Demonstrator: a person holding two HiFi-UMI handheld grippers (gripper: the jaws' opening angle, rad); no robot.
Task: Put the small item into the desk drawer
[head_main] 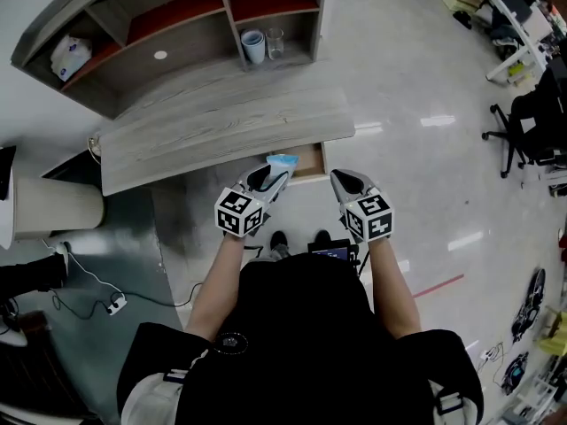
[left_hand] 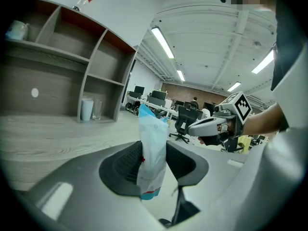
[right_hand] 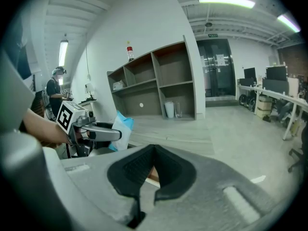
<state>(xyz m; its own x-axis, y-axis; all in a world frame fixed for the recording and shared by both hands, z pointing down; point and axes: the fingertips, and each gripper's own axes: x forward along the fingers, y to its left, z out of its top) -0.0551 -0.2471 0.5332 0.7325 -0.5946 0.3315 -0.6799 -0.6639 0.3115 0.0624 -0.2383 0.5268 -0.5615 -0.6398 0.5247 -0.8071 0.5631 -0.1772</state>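
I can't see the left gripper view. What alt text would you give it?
A pale blue and white packet stands upright, pinched between the dark jaws of the left gripper. Behind it lie a wooden desk and open shelves holding a white cup. At right, the right gripper hangs before a bright office.

The drawer (head_main: 307, 161) is mostly hidden beneath the desktop (head_main: 221, 131).

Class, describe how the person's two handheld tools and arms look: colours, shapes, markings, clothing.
Both the left tool and right tool have smooth pale grey shells tapering to the tips, with ribbed black pads inside. Each carries a white cube printed with black square markers. The person wears a black short-sleeved top.
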